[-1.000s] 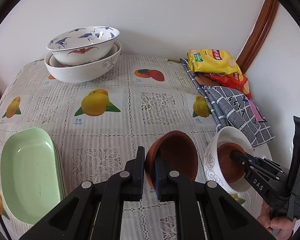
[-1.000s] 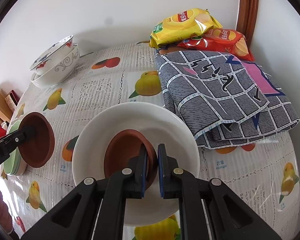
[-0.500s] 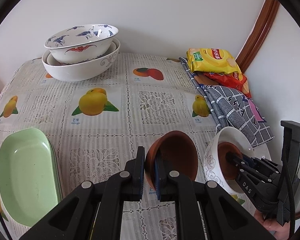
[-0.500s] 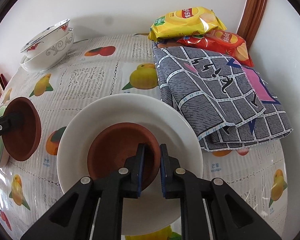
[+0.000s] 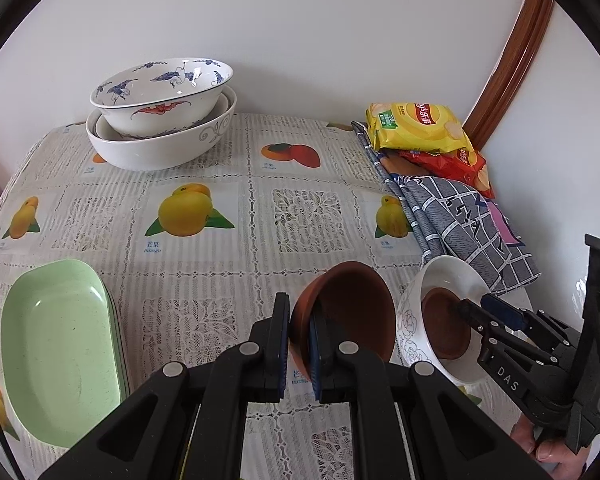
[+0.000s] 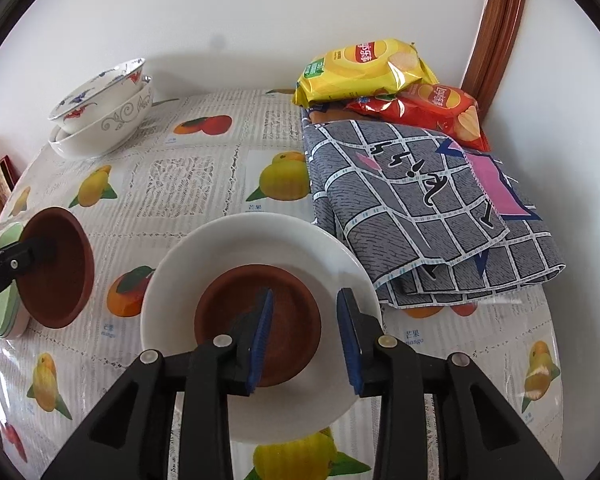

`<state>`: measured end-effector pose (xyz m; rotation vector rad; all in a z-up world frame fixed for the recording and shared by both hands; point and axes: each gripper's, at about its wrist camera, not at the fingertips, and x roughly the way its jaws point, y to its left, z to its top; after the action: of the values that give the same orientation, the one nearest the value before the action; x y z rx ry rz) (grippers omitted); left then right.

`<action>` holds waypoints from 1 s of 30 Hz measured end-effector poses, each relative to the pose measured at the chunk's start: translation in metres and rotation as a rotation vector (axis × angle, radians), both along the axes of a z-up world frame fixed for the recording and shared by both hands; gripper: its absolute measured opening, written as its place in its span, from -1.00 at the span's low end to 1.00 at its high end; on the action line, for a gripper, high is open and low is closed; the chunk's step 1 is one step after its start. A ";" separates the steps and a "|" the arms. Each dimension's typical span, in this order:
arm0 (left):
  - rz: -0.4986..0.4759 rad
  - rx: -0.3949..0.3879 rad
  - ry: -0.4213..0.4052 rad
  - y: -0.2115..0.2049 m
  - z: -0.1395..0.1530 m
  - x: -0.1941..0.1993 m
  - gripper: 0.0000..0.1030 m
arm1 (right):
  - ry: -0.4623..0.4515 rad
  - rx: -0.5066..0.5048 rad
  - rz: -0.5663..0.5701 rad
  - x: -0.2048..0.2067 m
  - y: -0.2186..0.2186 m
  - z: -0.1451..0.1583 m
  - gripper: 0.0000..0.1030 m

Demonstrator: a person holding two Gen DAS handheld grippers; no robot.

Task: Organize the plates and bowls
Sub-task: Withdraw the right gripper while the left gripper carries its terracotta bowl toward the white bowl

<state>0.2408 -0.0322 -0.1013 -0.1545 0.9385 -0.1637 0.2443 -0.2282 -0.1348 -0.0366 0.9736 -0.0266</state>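
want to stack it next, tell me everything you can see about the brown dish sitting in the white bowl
The small round brown clay-looking dish is shallow with a low rim and a matte finish. It sits upright and looks empty, resting in the bottom of the white ceramic bowl. The right gripper is open, one blue pad over the dish's interior, the other outside its rim.

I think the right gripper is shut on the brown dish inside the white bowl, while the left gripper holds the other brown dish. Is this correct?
Not quite. The right gripper is open: in the right wrist view its jaws stand apart over the brown dish lying in the white bowl. The left gripper does hold the other brown dish.
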 end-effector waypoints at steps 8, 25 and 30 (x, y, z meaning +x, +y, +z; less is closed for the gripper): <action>-0.008 0.015 -0.047 -0.008 0.021 -0.018 -0.83 | -0.074 0.016 -0.027 -0.026 -0.013 0.029 -0.26; -0.013 0.050 -0.084 -0.016 0.032 -0.054 -0.82 | -0.100 0.061 -0.064 -0.078 -0.025 0.042 -0.15; -0.017 0.045 -0.078 -0.017 0.029 -0.059 -0.82 | -0.106 0.056 -0.062 -0.088 -0.026 0.044 -0.15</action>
<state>0.1817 -0.0497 -0.0722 -0.0981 0.8648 -0.1628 0.1560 -0.2542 -0.0904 0.0462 0.8685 -0.0583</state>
